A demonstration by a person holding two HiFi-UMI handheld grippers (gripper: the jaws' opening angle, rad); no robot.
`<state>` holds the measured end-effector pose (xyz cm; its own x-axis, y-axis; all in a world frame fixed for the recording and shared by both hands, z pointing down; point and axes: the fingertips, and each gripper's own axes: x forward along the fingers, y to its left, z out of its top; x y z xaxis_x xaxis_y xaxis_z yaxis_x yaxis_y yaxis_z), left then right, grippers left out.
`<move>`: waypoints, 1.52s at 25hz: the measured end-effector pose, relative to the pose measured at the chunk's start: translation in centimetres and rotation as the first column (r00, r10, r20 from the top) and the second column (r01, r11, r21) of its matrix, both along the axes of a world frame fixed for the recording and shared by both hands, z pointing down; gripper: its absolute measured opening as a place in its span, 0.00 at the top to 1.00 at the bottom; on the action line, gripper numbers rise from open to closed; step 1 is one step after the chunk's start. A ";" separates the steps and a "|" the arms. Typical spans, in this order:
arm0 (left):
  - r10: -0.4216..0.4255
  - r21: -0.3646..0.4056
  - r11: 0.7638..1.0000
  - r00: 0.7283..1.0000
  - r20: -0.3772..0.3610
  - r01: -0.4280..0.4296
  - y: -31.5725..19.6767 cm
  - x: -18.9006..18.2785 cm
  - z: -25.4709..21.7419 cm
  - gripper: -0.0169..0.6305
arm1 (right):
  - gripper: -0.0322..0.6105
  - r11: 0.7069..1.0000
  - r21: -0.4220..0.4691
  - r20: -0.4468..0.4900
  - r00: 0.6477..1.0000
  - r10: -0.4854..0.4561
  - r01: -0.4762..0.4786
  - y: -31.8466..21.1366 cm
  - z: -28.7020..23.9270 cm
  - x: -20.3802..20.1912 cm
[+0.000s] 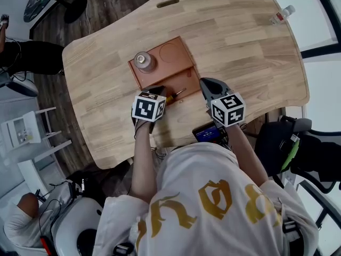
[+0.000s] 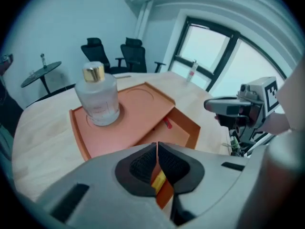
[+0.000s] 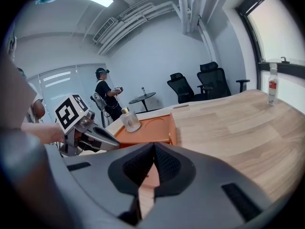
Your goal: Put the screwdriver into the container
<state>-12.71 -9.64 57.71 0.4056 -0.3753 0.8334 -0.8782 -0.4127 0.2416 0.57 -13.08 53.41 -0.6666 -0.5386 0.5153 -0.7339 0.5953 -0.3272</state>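
The container is an orange tray (image 1: 184, 78) with a raised shelf (image 2: 138, 106) and a lower open compartment (image 2: 178, 130). A glass bottle (image 1: 144, 61) with a gold cap stands on the shelf. My left gripper (image 1: 161, 94) hovers at the tray's near edge, shut on the screwdriver (image 1: 173, 95). The yellow and red handle (image 2: 159, 179) shows between the pads, and the metal shaft points over the lower compartment. My right gripper (image 1: 205, 82) is shut and holds nothing, just right of the tray above the table. A small red piece (image 2: 167, 123) lies in the compartment.
The wooden table (image 1: 240, 52) has a slot (image 1: 168, 2) at its far edge and a plastic bottle (image 1: 281, 14) at the far right. A dark device (image 1: 206, 133) sits at the near edge. Office chairs (image 2: 131, 56) and a standing person (image 3: 104, 92) are beyond.
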 end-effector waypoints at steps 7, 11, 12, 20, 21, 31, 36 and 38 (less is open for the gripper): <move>-0.128 0.187 0.971 0.984 -0.125 0.150 0.1 -0.2 -5.4 0.96 | 0.93 0.997 0.076 0.079 0.997 -0.016 0.010 0.5 -4.2 -0.9; -0.160 0.305 0.925 0.960 -0.228 0.226 0.5 0.1 -8.6 0.96 | 0.93 0.988 0.155 0.101 0.995 -0.026 0.010 0.9 -7.0 -1.4; -0.172 0.337 0.907 0.953 -0.248 0.251 0.6 0.0 -9.3 0.96 | 0.93 0.986 0.167 0.101 0.994 -0.028 0.011 1.0 -7.4 -1.4; -0.229 0.557 0.752 0.931 -0.283 0.354 0.9 -1.3 -14.8 0.96 | 0.93 0.971 0.239 0.086 0.996 -0.022 0.001 1.6 -9.6 -1.8; -0.231 0.568 0.740 0.930 -0.287 0.359 1.0 -1.6 -15.2 0.96 | 0.93 0.966 0.258 0.076 0.997 -0.027 0.006 1.7 -9.9 -2.0; -0.245 0.608 0.697 0.923 -0.297 0.380 2.2 -2.5 -16.2 0.96 | 0.93 0.958 0.288 0.050 0.999 -0.011 -0.004 2.5 -10.5 -1.7; -0.275 0.612 0.676 0.911 -0.308 0.411 2.3 -3.3 -16.6 0.96 | 0.93 0.956 0.292 0.044 0.999 0.004 -0.016 2.5 -10.5 -1.5; -0.273 0.611 0.676 0.910 -0.311 0.412 2.2 -3.3 -16.7 0.96 | 0.93 0.956 0.294 0.044 0.999 0.006 -0.019 2.3 -10.6 -1.4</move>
<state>-15.99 -7.44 40.98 0.2515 -0.9347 0.2510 -0.9587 -0.2050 0.1973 -0.79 -10.75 42.79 -0.6763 -0.6709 0.3043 -0.7315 0.6605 -0.1695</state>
